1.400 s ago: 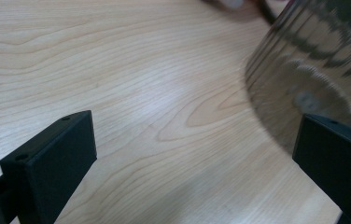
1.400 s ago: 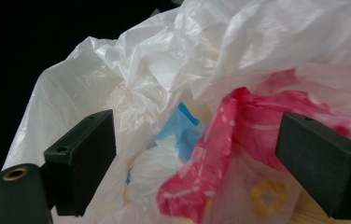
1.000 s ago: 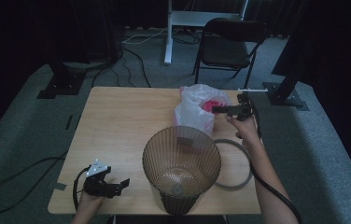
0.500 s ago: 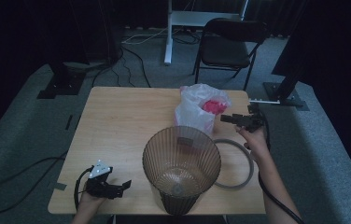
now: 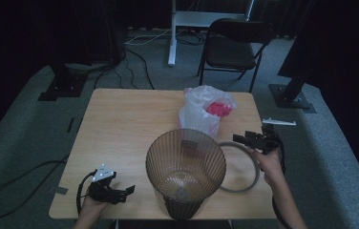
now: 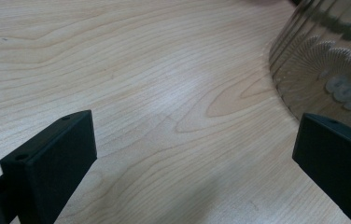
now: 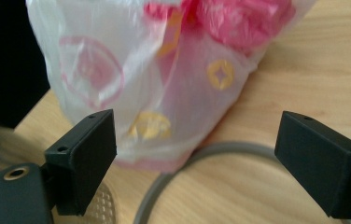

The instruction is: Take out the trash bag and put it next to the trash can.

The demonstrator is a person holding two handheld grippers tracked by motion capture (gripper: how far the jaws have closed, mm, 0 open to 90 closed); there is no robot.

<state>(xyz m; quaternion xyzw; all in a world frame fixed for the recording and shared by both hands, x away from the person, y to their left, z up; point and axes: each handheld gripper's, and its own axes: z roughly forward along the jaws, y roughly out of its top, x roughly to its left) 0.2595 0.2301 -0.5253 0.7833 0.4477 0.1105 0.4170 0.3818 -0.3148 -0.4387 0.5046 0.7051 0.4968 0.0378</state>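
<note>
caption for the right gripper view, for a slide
Open right gripper faces a plastic bag beside a grey ring on the table.

Wooden table [image 5: 120, 129] bears bin [image 5: 185, 171], bag [image 5: 204, 112], ring [image 5: 244, 167].

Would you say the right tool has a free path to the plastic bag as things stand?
Probably yes: the right tool is open and faces the plastic bag, with just the grey ring lying flat on the table between them.

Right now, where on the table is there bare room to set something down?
The widest bare patch is the table top left of the plastic bag and behind the left gripper. It is crowded on the right, where the bin, grey ring, bag and right gripper cluster.
</note>
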